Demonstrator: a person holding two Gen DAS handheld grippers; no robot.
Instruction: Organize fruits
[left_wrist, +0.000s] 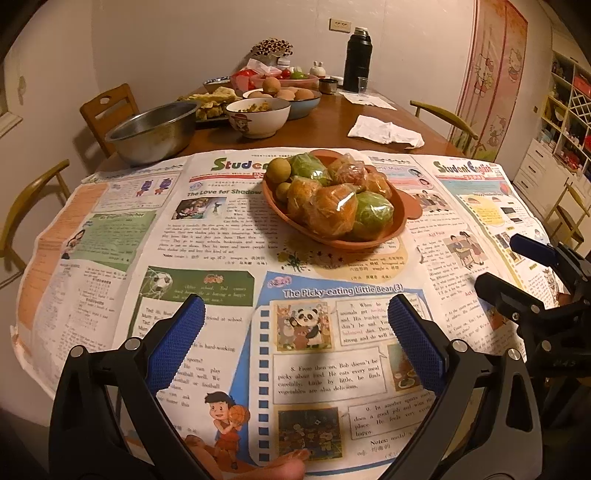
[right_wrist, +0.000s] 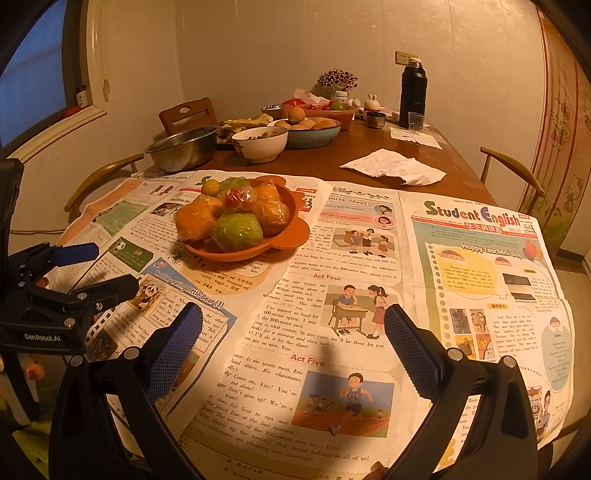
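Note:
An orange plastic dish (left_wrist: 400, 206) stands on newspapers in the middle of the table, piled with several plastic-wrapped orange fruits (left_wrist: 334, 210) and green fruits (left_wrist: 373, 214), plus small brown-green fruits (left_wrist: 277, 169) on its left side. It also shows in the right wrist view (right_wrist: 295, 236). My left gripper (left_wrist: 295, 306) is open and empty, well short of the dish. My right gripper (right_wrist: 293, 314) is open and empty, to the right of the dish and nearer the table's front. Each gripper shows in the other's view, the right gripper (left_wrist: 506, 258) and the left gripper (right_wrist: 107, 267).
Newspapers (right_wrist: 369, 295) cover the near half of the wooden table. Behind them are a steel bowl (left_wrist: 155, 131), a white bowl (left_wrist: 258, 116), a blue bowl of eggs (left_wrist: 303, 98), a crumpled napkin (left_wrist: 388, 129), a black thermos (left_wrist: 357, 59) and a glass. Chairs stand around the table.

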